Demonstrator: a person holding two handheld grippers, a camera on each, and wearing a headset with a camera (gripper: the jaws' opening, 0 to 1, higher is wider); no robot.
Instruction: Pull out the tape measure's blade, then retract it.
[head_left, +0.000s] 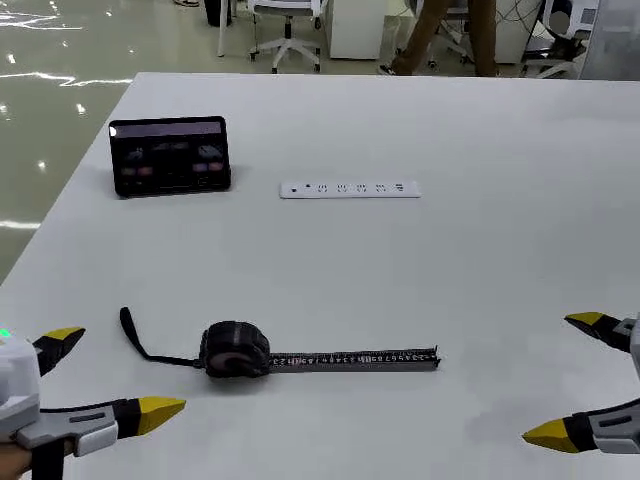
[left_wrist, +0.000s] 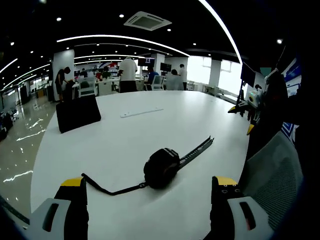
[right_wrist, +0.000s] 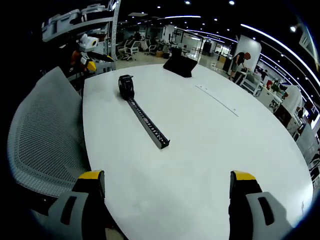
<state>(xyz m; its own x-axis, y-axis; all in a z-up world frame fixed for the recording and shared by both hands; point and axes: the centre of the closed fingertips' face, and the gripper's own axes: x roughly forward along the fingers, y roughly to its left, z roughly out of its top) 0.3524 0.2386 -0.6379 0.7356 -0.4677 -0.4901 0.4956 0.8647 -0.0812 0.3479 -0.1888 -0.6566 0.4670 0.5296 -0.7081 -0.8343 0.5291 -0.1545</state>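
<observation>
The tape measure (head_left: 262, 356) is lying flat on the surface (head_left: 400, 270), blade (head_left: 355, 360) stretching out rightward — case (head_left: 234, 349) sitting nearer the left hand-held gripper (head_left: 118, 372), blade tip pointing toward the right hand-held gripper (head_left: 555, 378), both standing spread wide and holding nothing

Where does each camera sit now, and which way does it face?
Head view: on the headset, looking down at the tape measure; left gripper and right gripper at bottom corners.
Left gripper view: on the left gripper, facing the tape's strap end; own jaws below.
Right gripper view: on the right gripper, facing the blade tip; own jaws below.
Shared: each gripper view catches the other gripper.
</observation>
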